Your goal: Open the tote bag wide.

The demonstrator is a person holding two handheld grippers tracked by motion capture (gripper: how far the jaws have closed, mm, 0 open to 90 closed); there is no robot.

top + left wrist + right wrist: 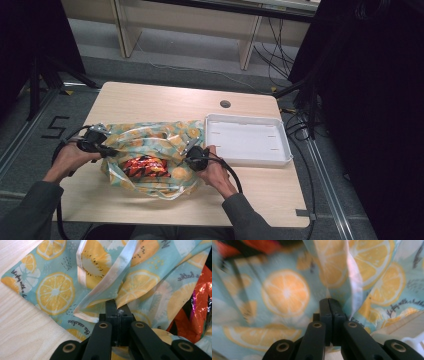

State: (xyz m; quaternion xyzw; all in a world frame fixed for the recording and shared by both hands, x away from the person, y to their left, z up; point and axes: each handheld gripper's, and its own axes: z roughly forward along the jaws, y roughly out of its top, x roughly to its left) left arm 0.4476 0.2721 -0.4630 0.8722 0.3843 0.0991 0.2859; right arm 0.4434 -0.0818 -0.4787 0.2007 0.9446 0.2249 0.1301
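A: High view: both hands sit nearest. What do the grippers hold?
B: The left gripper [106, 150] and right gripper [189, 156] each pinch the bag [150, 142], its long axis left-right across the table [150, 97], a red packet [145, 166] inside.
A: Left gripper view?
B: Jaws clenched on the bag's [140, 282] fabric.
A: Right gripper view?
B: Jaws clamped together; whether fabric [284, 290] sits between them I cannot tell.

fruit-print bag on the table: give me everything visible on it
The bag is soft, thin fabric, pale teal printed with orange and lemon slices and small script, edged with shiny pale ribbon handles. It lies crumpled on the wooden table, left of the white tray, its mouth held open. A shiny orange-red snack packet sits inside. The left gripper is shut on its left edge; the right gripper is shut on its right edge.
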